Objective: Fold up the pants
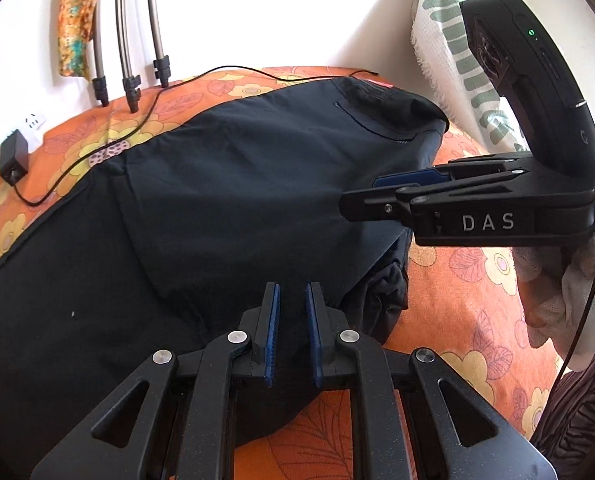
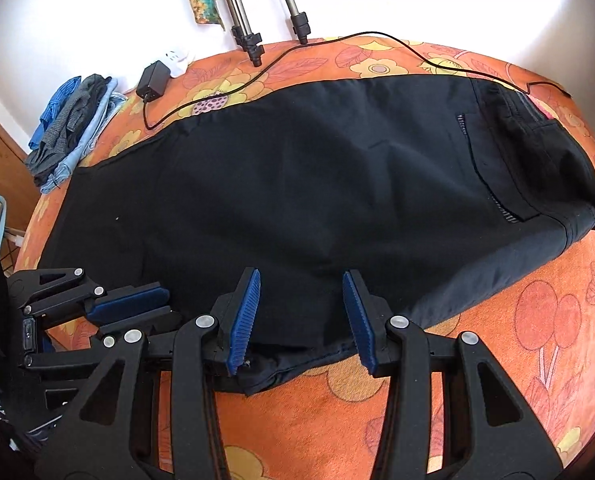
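Black pants (image 2: 317, 180) lie flat across the bed, folded leg on leg, waistband and pocket at the right end (image 2: 537, 128). My right gripper (image 2: 301, 312) stands open over the pants' near edge by the bunched crotch, and nothing touches its blue pads. From the left wrist view it comes in from the right (image 1: 361, 194), hovering above the cloth. My left gripper (image 1: 292, 288) hangs over the pants (image 1: 217, 200), its pads almost together with a dark slit between. It also shows at the left (image 2: 168, 302). Whether cloth is pinched there I cannot tell.
An orange flowered bedcover (image 2: 497, 360) lies under everything. Along the far edge run a black cable (image 2: 257, 76), a power adapter (image 2: 153, 80) and tripod legs (image 2: 253, 44). A pile of clothes (image 2: 69, 120) sits far left. A striped towel (image 1: 445, 40) hangs at the right.
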Tool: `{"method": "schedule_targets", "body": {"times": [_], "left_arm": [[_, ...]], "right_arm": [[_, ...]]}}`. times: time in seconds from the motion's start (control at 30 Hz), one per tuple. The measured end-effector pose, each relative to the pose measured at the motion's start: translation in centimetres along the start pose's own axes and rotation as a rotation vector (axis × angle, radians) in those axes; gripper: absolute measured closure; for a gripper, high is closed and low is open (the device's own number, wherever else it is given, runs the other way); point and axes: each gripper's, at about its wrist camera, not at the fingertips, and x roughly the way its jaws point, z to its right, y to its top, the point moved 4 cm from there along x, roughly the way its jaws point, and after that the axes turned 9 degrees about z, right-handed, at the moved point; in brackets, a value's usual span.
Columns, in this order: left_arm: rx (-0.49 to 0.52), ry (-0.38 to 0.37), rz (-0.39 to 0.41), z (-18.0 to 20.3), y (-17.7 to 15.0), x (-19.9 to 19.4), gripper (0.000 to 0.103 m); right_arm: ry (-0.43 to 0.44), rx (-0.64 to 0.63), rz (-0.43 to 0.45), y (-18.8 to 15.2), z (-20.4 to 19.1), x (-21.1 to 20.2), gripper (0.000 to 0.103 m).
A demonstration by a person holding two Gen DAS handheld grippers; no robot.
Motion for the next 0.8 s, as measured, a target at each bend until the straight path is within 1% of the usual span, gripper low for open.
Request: {"method": "schedule_targets", "body": {"times": [0.07, 0.17, 0.23, 0.3, 0.33, 0.37, 0.43, 0.5, 0.6, 0.67, 0.73, 0.77, 0.8], "left_arm": [[-0.005, -0.012, 0.013, 0.6, 0.3, -0.3, 0.091], [0.027, -0.081, 0.03, 2.8, 0.4, -1.3, 0.091], [0.053, -0.141, 0.02, 4.6, 0.1, -1.5, 0.091], [0.102, -0.142, 0.009, 6.1, -0.2, -1.1, 0.091], [0.123, -0.135, 0.002, 6.5, -0.3, -0.6, 0.089], [0.136, -0.124, -0.005, 6.7, -0.4, -0.2, 0.084], [0.145, -0.109, -0.002, 6.9, -0.3, 0.3, 0.058], [0.167, -0.093, 0.004, 7.1, -0.2, 0.7, 0.05], [0.198, -0.054, -0.003, 6.9, -0.3, 1.5, 0.05], [0.189, -0.05, -0.016, 6.5, -0.4, 2.2, 0.05], [0.207, -0.044, -0.004, 6.6, -0.5, 2.4, 0.051], [0.229, -0.036, 0.004, 6.9, -0.5, 2.4, 0.054], [0.25, -0.024, 0.016, 7.1, -0.6, 2.4, 0.071]], "right_arm": [[0.011, 0.056, 0.029, 0.8, 1.1, -0.9, 0.057], [-0.031, 0.13, 0.093, 1.9, 3.6, -3.2, 0.057], [-0.061, 0.203, 0.123, 2.1, 6.0, -4.5, 0.057], [-0.119, 0.26, 0.141, 2.0, 8.5, -5.3, 0.057], [-0.154, 0.286, 0.147, 1.9, 9.7, -5.5, 0.057], [-0.184, 0.313, 0.147, 1.7, 11.0, -5.6, 0.056], [-0.222, 0.389, 0.148, 1.3, 13.5, -5.7, 0.05], [-0.217, 0.463, 0.149, 0.9, 15.8, -5.7, 0.049], [-0.2, 0.545, 0.152, 0.8, 18.1, -5.4, 0.049], [-0.18, 0.584, 0.151, 0.9, 18.9, -5.0, 0.047], [-0.17, 0.613, 0.143, 1.1, 19.5, -4.3, 0.047], [-0.173, 0.622, 0.137, 1.1, 19.7, -4.0, 0.046], [-0.176, 0.63, 0.139, 1.2, 19.9, -3.8, 0.046]]}}
